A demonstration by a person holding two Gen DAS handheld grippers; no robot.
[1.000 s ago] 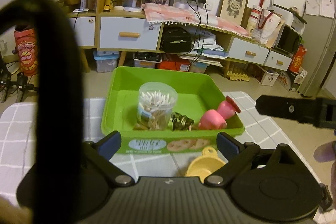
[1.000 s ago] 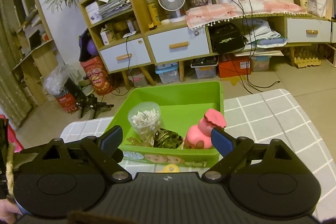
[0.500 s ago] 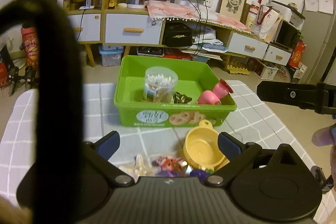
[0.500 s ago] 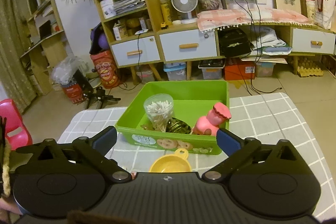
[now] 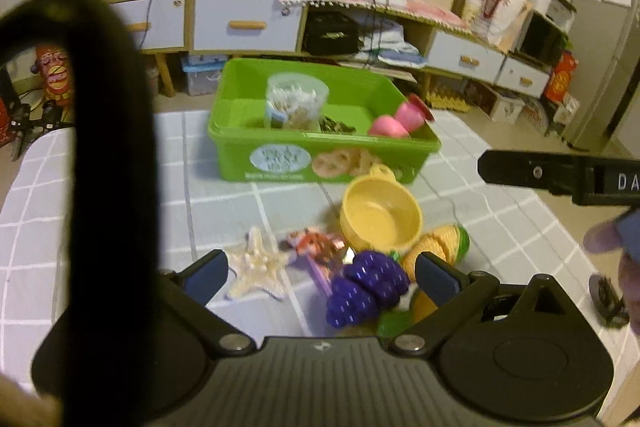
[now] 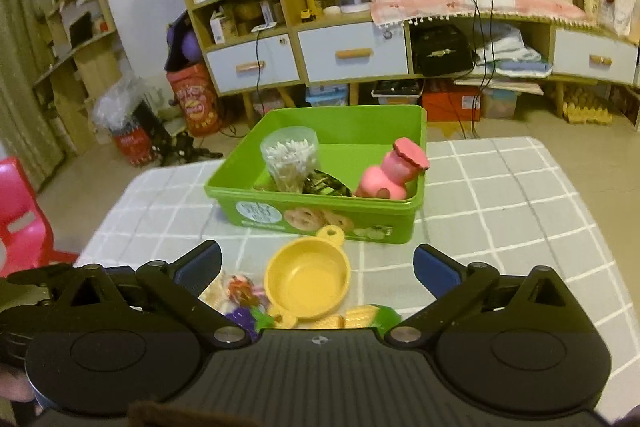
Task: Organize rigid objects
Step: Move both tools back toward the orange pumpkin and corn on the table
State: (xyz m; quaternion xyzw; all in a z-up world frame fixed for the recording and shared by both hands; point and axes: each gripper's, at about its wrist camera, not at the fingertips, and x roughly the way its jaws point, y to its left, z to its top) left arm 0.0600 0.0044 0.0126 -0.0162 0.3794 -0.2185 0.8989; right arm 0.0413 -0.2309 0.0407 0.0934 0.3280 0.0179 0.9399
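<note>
A green bin (image 5: 256, 95) (image 6: 416, 205) stands on the checked tablecloth and holds a clear cotton-swab jar (image 5: 296, 101) (image 6: 290, 159), a pink toy (image 5: 400, 117) (image 6: 390, 173) and a dark crumpled item (image 6: 324, 185). In front of the bin lie a yellow toy pot (image 5: 380, 217) (image 6: 306, 277), purple toy grapes (image 5: 366, 287), a toy corn cob (image 5: 438, 245) (image 6: 366, 315), a pale starfish (image 5: 258, 269) and a small colourful toy (image 5: 316, 243). My left gripper (image 5: 320, 273) is open and empty above the grapes and starfish. My right gripper (image 6: 316, 263) is open and empty above the yellow pot.
The right gripper's black body (image 5: 560, 173) juts in at the right of the left wrist view. A black strap (image 5: 108, 147) blocks that view's left side. Cabinets and shelves (image 6: 352, 55) stand beyond the table. A red chair (image 6: 20, 223) stands left of the table.
Both grippers have drawn back from the bin toward the near side of the table. The pot, grapes, corn, starfish and small toy have come into view. Both grippers stay open and empty.
</note>
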